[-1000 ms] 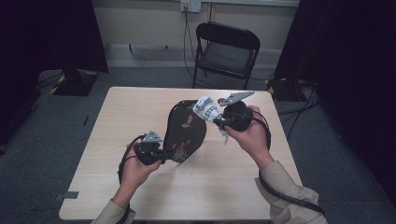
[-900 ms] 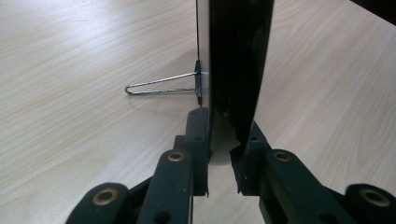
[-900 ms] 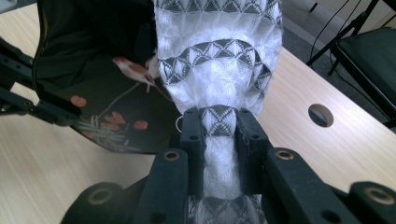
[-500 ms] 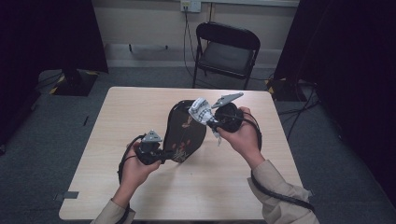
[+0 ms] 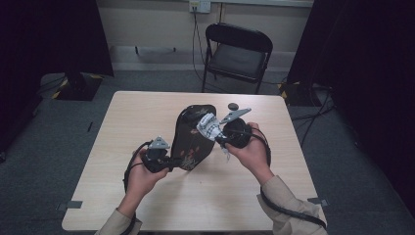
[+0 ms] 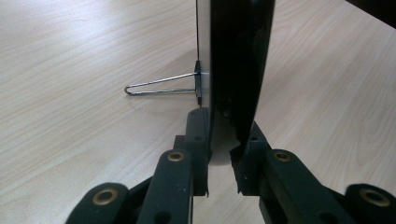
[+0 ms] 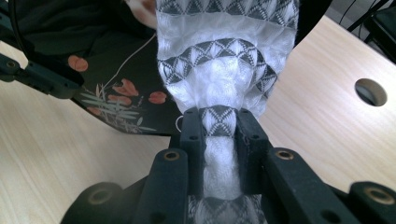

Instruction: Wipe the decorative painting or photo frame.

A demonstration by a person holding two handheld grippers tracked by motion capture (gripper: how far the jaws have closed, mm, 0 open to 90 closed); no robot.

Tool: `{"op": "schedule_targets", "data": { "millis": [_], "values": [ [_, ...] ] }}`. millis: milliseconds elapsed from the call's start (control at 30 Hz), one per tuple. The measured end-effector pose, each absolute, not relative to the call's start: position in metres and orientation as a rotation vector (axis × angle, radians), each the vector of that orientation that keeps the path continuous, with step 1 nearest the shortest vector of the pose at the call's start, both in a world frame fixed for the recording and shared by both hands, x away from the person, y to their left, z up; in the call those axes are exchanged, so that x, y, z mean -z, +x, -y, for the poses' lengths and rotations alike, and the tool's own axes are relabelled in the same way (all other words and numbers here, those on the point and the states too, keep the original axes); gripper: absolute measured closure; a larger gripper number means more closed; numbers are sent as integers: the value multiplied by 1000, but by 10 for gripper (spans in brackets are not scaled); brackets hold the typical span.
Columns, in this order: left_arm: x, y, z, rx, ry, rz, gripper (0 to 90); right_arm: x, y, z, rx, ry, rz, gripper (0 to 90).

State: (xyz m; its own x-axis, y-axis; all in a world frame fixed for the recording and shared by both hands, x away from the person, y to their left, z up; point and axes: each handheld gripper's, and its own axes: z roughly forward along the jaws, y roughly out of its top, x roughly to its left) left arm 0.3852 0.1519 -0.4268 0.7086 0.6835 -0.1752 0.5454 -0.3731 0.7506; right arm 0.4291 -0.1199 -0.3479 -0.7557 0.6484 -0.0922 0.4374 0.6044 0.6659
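Wood worktop (image 5: pixel 147 122), centre: left gripper (image 5: pixel 172 162) jaws clamped on mirror (image 5: pixel 193 139) rim, rigid, fragile, slippery. Right gripper (image 5: pixel 219 136) jaws pinch cloth (image 5: pixel 208 126), soft, light; grip bunched.

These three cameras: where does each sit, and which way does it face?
High view: above the person's side, looking forward and down on the table; forearms and both hands show.
Left gripper view: on the left gripper, looking along its jaws, shut on the black board.
Right gripper view: on the right gripper, jaws shut on the cloth.
Shared: board, table.
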Motion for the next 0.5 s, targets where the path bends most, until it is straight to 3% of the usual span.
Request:
{"op": "schedule_targets", "data": {
  "millis": [500],
  "values": [
    [427,385,-152,-207,2067,-935,785,394,424,119,-888,918,-2580,763]
  ]
}}
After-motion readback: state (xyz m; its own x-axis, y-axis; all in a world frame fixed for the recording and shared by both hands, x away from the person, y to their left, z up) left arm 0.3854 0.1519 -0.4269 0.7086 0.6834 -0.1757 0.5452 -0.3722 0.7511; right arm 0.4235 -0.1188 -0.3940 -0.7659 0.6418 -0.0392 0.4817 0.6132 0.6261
